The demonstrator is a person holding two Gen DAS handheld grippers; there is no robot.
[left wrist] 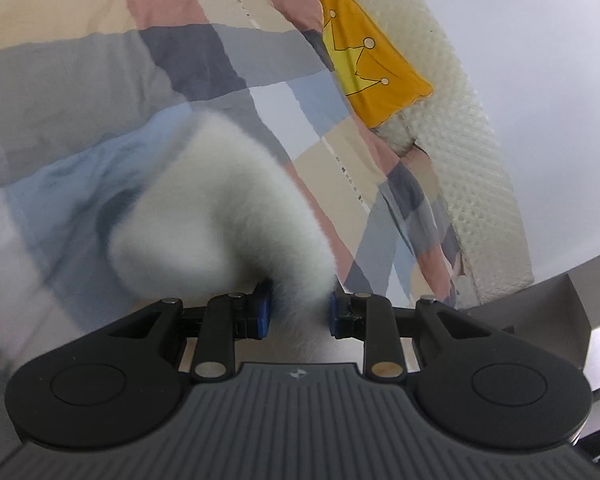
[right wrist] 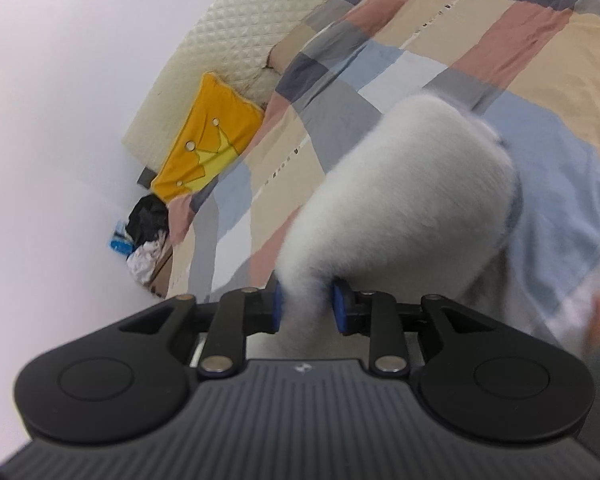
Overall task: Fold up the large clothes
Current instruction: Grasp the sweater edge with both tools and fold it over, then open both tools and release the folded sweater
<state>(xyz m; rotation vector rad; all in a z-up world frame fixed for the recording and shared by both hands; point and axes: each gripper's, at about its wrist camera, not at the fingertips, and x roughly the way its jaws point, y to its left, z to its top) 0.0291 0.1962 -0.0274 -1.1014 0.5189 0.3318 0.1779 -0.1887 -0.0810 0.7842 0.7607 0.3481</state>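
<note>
The white fluffy garment (left wrist: pixel 224 216) hangs bunched above the patchwork quilt (left wrist: pixel 80 60), and I have my left gripper (left wrist: pixel 297 316) and right gripper (right wrist: pixel 306 307) each clamped on a fold of it. A yellow crown pillow (right wrist: pixel 210 142) leans against the far quilted headboard (right wrist: pixel 236 32).

A fluffy white garment (left wrist: pixel 220 216) lies over a bedspread (left wrist: pixel 100 60) chequered pink, beige, grey and blue, near a yellow crown-print cushion (left wrist: pixel 372 68).

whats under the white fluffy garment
Under the fluffy garment lies a patchwork quilt, its blue patch showing around it. Both the left gripper and right gripper pinch the garment. What lies directly beneath the fabric is covered.
</note>
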